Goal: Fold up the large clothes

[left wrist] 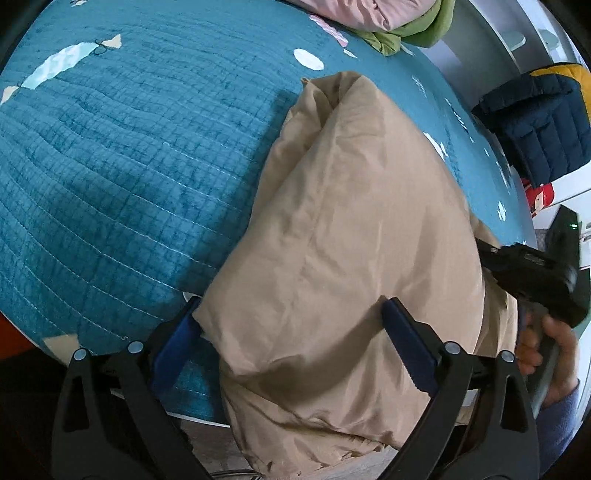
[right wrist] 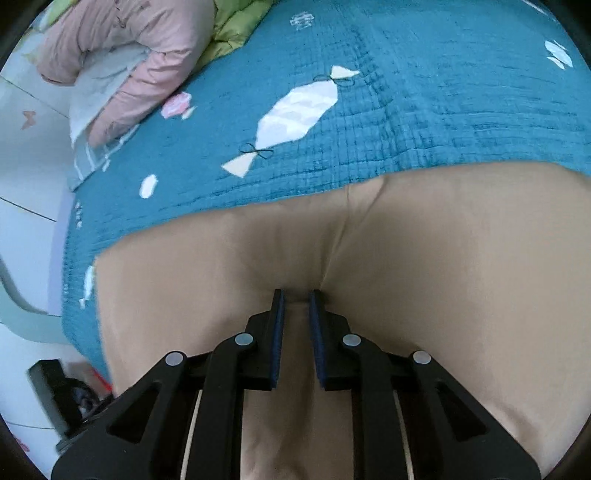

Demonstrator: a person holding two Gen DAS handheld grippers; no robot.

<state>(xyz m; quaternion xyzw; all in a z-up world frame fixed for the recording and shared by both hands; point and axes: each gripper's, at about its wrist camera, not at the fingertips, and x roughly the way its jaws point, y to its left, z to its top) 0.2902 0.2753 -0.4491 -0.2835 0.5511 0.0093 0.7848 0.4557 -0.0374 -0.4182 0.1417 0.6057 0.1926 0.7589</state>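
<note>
A puffy tan jacket (left wrist: pixel 343 236) lies bunched on the teal quilted bedspread (left wrist: pixel 129 166), hanging over the near edge. My left gripper (left wrist: pixel 291 317) is wide open, its blue-padded fingers either side of the jacket's near end, holding nothing. In the right wrist view the tan jacket (right wrist: pixel 443 251) fills the lower half. My right gripper (right wrist: pixel 296 299) is nearly closed, pinching a fold of the jacket between its pads. The right gripper and the hand on it also show at the right edge of the left wrist view (left wrist: pixel 532 280).
A pink garment (right wrist: pixel 122 62) and a green one (right wrist: pixel 232 33) lie piled at the bed's far corner. A navy and yellow puffer jacket (left wrist: pixel 543 122) sits off the bed to the right. White candy-shaped patches (right wrist: pixel 295 110) mark the bedspread.
</note>
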